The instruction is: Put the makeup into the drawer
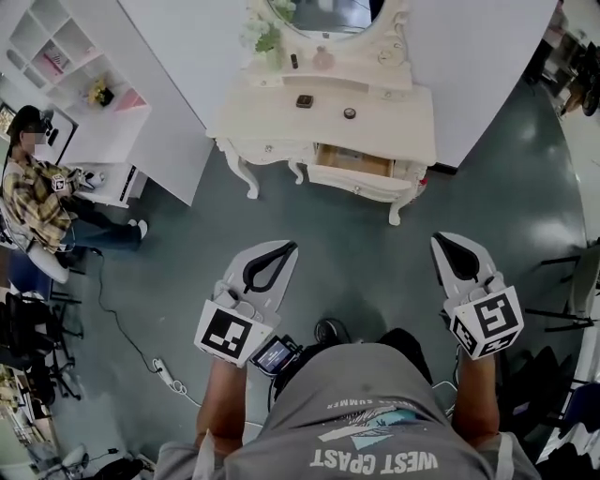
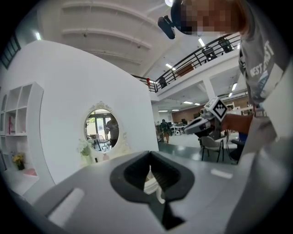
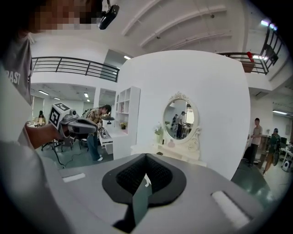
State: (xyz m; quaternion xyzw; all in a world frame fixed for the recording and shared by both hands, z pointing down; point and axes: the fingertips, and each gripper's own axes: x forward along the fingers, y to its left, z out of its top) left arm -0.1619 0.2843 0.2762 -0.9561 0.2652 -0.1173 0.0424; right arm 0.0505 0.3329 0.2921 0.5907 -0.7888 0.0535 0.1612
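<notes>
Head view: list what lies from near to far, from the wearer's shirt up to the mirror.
Grey shirt → left gripper and right gripper, side by side → floor → open drawer → small round item → dark square item → pink bottle → mirror.

Makeup [image 1: 305,101] on tbl [image 1: 272,127], drawer [image 1: 352,161] open

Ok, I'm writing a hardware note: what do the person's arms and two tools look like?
The left tool and the right tool are pale grey wedge-shaped shells with black ribbed pads inside the jaws. Each carries a white cube printed with black square markers. Clothing: a grey short-sleeved T-shirt with white lettering.
</notes>
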